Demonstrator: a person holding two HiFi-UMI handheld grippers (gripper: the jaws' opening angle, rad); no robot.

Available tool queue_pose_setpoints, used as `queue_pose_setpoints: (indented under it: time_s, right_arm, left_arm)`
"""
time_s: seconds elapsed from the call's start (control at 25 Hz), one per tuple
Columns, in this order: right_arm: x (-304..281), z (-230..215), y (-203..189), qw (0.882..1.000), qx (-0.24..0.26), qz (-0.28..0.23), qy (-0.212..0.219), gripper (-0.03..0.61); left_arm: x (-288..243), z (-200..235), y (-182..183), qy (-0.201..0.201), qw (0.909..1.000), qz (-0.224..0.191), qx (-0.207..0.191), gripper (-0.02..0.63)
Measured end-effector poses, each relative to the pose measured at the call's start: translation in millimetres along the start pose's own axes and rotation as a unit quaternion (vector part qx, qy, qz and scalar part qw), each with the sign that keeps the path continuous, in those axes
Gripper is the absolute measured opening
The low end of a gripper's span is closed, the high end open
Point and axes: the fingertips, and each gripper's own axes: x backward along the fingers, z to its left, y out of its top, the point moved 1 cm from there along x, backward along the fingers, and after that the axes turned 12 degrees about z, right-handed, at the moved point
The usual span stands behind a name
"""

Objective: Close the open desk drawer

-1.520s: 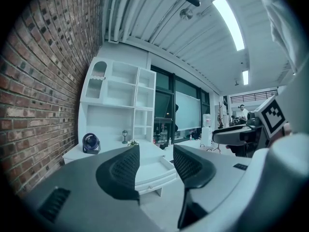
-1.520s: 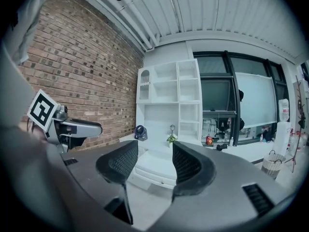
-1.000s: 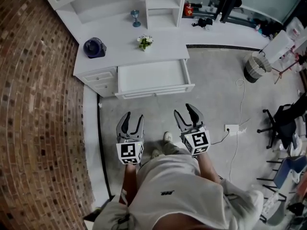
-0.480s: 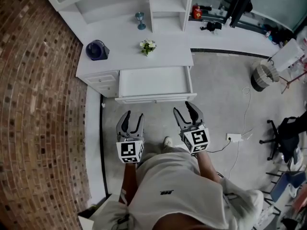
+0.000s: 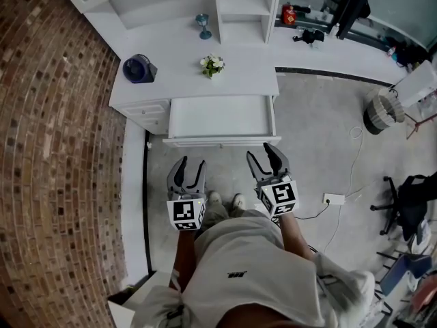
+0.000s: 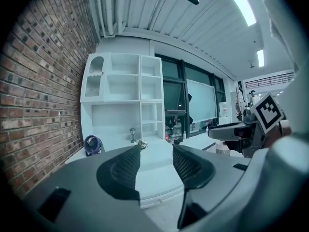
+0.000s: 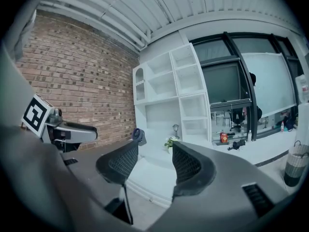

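The white desk drawer [image 5: 220,117] stands pulled out from the white desk [image 5: 184,80], its front panel [image 5: 218,141] toward me. It looks empty. My left gripper [image 5: 187,171] is open, a short way in front of the drawer front's left part, not touching it. Just short of the drawer front's right end, my right gripper [image 5: 265,161] is open too, with nothing between its jaws. In the left gripper view the drawer [image 6: 157,180] lies between and beyond the jaws [image 6: 156,166]. The right gripper view shows the drawer [image 7: 154,177] below the jaws [image 7: 155,162].
On the desk top sit a dark blue fan [image 5: 137,68], a small flower pot [image 5: 212,65] and a little lamp [image 5: 203,24]. A brick wall [image 5: 54,149] runs along the left. A bin [image 5: 381,112], a power strip [image 5: 334,199] with cable and chairs stand on the right floor.
I have stepped nearer the desk: the drawer front now lies closer to both grippers. Both grippers keep their open pose.
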Motion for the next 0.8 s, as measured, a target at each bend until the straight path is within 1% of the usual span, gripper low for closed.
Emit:
queue_pose_setpoints:
  time_s: [0.36,0.6,0.8]
  right_arm:
    - [-23.6,-17.2,-6.3,1.0,-0.014,0.016,-0.013,0.225]
    - [-43.8,-35.9,-5.5,0.999,-0.02,0.028,-0.039,0.224]
    - [-69.3,-43.6,-3.2,0.997,-0.02,0.041,-0.058,0.224]
  left_arm:
    - [-33.6,3.9,-5.2,-0.018,0.9996,0.02,0.004,0.224]
    - [-69.5,11.8,-6.5,-0.039,0.9989,0.027,0.002,0.221]
    - [-100.3,29.4,-12.1,-0.055,0.9978,0.038,0.009,0.218]
